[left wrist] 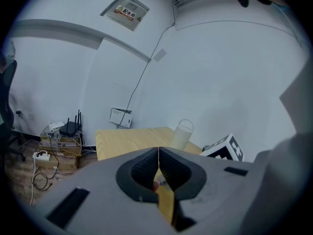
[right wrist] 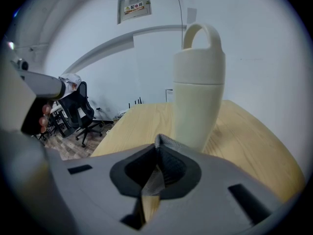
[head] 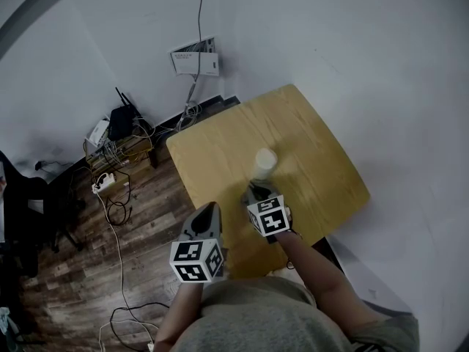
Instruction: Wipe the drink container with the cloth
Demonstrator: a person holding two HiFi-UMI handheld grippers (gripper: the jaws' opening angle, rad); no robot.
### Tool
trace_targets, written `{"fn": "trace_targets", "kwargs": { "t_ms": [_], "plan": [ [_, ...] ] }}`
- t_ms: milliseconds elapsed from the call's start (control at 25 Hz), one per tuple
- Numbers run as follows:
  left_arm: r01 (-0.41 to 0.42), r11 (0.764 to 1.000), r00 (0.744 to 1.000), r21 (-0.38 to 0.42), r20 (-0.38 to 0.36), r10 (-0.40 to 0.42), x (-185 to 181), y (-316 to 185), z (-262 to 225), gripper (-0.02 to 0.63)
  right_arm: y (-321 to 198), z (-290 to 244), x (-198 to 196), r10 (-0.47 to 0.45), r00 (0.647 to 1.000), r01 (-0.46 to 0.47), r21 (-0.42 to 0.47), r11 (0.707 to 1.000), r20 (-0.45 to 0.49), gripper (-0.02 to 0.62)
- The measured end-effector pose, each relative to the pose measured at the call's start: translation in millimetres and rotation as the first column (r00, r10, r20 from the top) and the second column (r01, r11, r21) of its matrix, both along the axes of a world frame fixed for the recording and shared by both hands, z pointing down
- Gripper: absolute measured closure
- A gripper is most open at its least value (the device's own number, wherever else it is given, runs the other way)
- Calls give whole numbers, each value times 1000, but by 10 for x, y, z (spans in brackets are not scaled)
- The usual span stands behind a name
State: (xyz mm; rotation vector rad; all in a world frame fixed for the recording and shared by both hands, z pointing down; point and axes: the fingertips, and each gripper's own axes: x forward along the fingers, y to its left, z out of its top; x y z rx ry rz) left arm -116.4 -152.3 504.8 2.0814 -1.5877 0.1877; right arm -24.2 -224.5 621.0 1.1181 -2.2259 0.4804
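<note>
Cloth point(right wrist: 165, 145), grey and bunched, is pinched between the closed jaws of the right gripper point(right wrist: 157, 154). Only the right gripper view shows this, with a fold poking up past the jaw tips. That view also shows the drink container point(right wrist: 198, 89) looming just beyond the cloth, upright on the desk point(right wrist: 254, 141), pale with a loop handle on its lid. Whether the cloth touches it is unclear.

From the head view the container is a small white cylinder near the middle of the desk, the right gripper just on its near side. The left gripper point(head: 210, 208) hangs further left, over the desk's near left edge and well apart from the container.

The left gripper view shows its jaws pressed together with nothing between them, only a sliver of the desk top through the slit. Farther off and to the right it catches the container, and the right gripper's marker cube point(left wrist: 225, 148).

On the floor left of the desk, the head view takes in a router point(head: 121, 122) and tangled cables point(head: 117, 211).
</note>
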Motion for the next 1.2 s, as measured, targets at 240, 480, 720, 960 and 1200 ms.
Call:
{"fn": "trace_targets", "kwargs": {
  "t_ms": [240,480,720,960,1200],
  "plan": [
    [4,1000,1000,3,-4,-4,-9,4,-4,603,99,-211,-149,-22,998,20,38,999,55,586],
    [-2,1000,1000,7,-9,2,-10,16,-31,603,176,-516,-384,-76,992,69,78,995,102,586],
    [-2,1000,1000,16,-11,3,12,-1,-45,603,118,-908,-536,-124,980,100,152,983,155,586],
    [-5,1000,1000,20,-13,6,10,27,-77,603,26,-1286,-613,-144,974,100,242,965,173,586],
    [-11,1000,1000,21,-12,11,50,27,-88,603,-178,-1402,-477,-88,981,37,275,961,175,586]
  ]
}}
